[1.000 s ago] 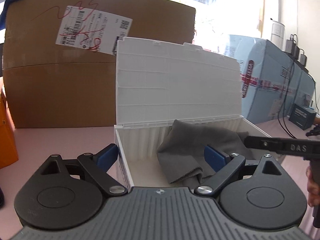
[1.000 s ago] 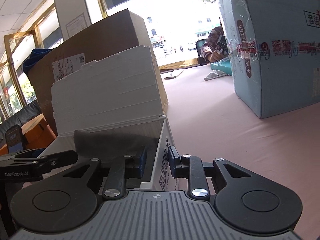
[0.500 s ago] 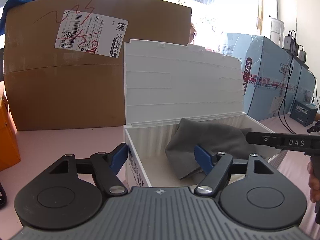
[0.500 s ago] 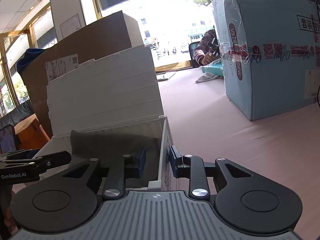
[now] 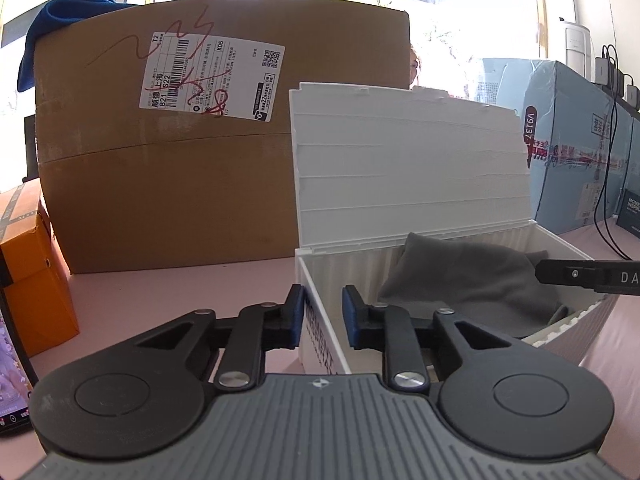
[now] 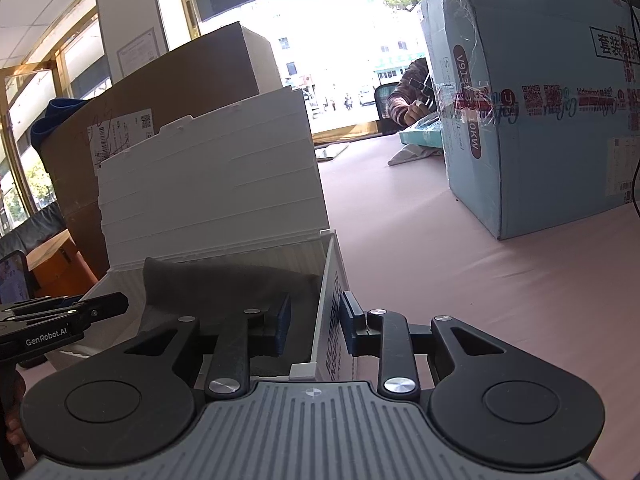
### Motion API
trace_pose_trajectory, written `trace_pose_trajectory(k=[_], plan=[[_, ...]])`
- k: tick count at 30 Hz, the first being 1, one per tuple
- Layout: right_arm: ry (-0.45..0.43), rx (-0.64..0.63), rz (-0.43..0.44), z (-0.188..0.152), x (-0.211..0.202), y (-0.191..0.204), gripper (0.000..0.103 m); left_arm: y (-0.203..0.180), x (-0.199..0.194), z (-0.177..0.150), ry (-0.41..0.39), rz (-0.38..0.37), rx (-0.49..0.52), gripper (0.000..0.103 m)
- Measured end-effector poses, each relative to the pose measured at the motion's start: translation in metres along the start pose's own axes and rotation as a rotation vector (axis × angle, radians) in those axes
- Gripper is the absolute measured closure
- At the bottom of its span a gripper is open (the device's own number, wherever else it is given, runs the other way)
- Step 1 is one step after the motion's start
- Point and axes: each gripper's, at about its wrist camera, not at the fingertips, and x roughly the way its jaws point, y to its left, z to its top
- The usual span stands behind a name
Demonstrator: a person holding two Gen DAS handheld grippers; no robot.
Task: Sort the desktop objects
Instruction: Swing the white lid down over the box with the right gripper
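A white storage box stands on the pink table with its lid up. A grey cloth lies crumpled inside it, also seen from the other side. My left gripper straddles the box's left wall, and its blue pads are pressed in on that wall. My right gripper straddles the opposite wall, one pad inside and one outside, closed onto it. Each view shows the other gripper's black finger tip over the box: the right gripper's finger and the left gripper's finger.
A big brown carton with a blue towel on top stands behind the box. An orange box and a phone screen lie at left. A light-blue carton and cables are at right; a person sits beyond.
My left gripper has slid left from a wide-open stance over the box interior and closed onto the box's left wall. The right gripper has kept its hold on the other wall.
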Motion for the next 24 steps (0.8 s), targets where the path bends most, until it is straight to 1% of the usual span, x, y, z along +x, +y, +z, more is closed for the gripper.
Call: trace_pose_trajectory(k=[1, 2, 3, 4, 5, 6, 7, 8, 9, 10, 11, 12, 13, 14, 15, 16, 17, 18, 19, 20, 21, 23, 24], plan=[[0.001, 0.005, 0.009, 0.002, 0.0, -0.002, 0.077, 0.002, 0.001, 0.001, 0.004, -0.005, -0.006, 0.086], [0.002, 0.011, 0.02, 0.003, -0.001, -0.004, 0.077, 0.007, 0.002, 0.003, 0.013, -0.025, -0.036, 0.085], [-0.017, 0.034, 0.054, 0.007, -0.003, -0.01, 0.074, 0.014, 0.004, 0.005, 0.024, -0.049, -0.071, 0.083], [-0.055, 0.066, 0.095, 0.012, -0.007, -0.017, 0.055, 0.021, 0.002, 0.011, 0.012, -0.062, -0.108, 0.077], [-0.116, 0.097, 0.129, 0.019, -0.011, -0.026, 0.021, 0.029, -0.001, 0.017, -0.003, -0.074, -0.146, 0.049], [-0.186, 0.125, 0.16, 0.026, -0.015, -0.034, 0.007, 0.034, -0.006, 0.023, -0.045, -0.078, -0.166, 0.003], [-0.236, 0.138, 0.188, 0.033, -0.015, -0.042, 0.001, 0.038, -0.01, 0.028, -0.112, -0.074, -0.17, 0.002], [-0.241, 0.141, 0.224, 0.044, -0.008, -0.05, 0.001, 0.041, -0.014, 0.034, -0.183, -0.068, -0.172, 0.001], [-0.229, 0.144, 0.263, 0.056, 0.001, -0.058, 0.001, 0.043, -0.015, 0.04, -0.238, -0.044, -0.164, 0.0], [-0.207, 0.157, 0.302, 0.066, 0.012, -0.065, 0.001, 0.043, -0.01, 0.046, -0.256, -0.023, -0.159, 0.0], [-0.181, 0.174, 0.339, 0.074, 0.024, -0.071, 0.004, 0.044, -0.002, 0.051, -0.245, -0.047, -0.161, 0.0], [-0.173, 0.19, 0.374, 0.079, 0.032, -0.077, 0.005, 0.046, 0.007, 0.057, -0.23, -0.079, -0.165, 0.0], [-0.176, 0.194, 0.397, 0.082, 0.038, -0.079, 0.013, 0.047, 0.016, 0.061, -0.209, -0.114, -0.179, 0.0], [-0.181, 0.195, 0.415, 0.084, 0.043, -0.081, 0.027, 0.049, 0.026, 0.063, -0.191, -0.132, -0.206, 0.0], [-0.175, 0.19, 0.427, 0.086, 0.048, -0.082, 0.034, 0.051, 0.035, 0.065, -0.174, -0.147, -0.235, 0.001], [-0.159, 0.186, 0.449, 0.087, 0.052, -0.081, 0.047, 0.052, 0.044, 0.067, -0.157, -0.162, -0.265, 0.002], [-0.142, 0.183, 0.478, 0.087, 0.055, -0.08, 0.066, 0.056, 0.052, 0.068, -0.134, -0.217, -0.31, 0.009], [-0.124, 0.18, 0.506, 0.088, 0.059, -0.079, 0.076, 0.062, 0.059, 0.067, -0.104, -0.301, -0.366, 0.024], [-0.13, 0.173, 0.517, 0.088, 0.056, -0.077, 0.077, 0.065, 0.061, 0.066, -0.085, -0.368, -0.406, 0.028], [-0.149, 0.145, 0.517, 0.087, 0.049, -0.074, 0.077, 0.066, 0.058, 0.066, -0.083, -0.412, -0.415, 0.037], [-0.171, 0.1, 0.517, 0.086, 0.04, -0.071, 0.077, 0.063, 0.051, 0.066, -0.094, -0.435, -0.384, 0.042], [-0.207, -0.009, 0.52, 0.08, 0.022, -0.067, 0.076, 0.052, 0.033, 0.067, -0.123, -0.436, -0.266, 0.041], [-0.214, -0.052, 0.522, 0.078, 0.014, -0.066, 0.075, 0.049, 0.026, 0.065, -0.12, -0.443, -0.233, 0.041]])
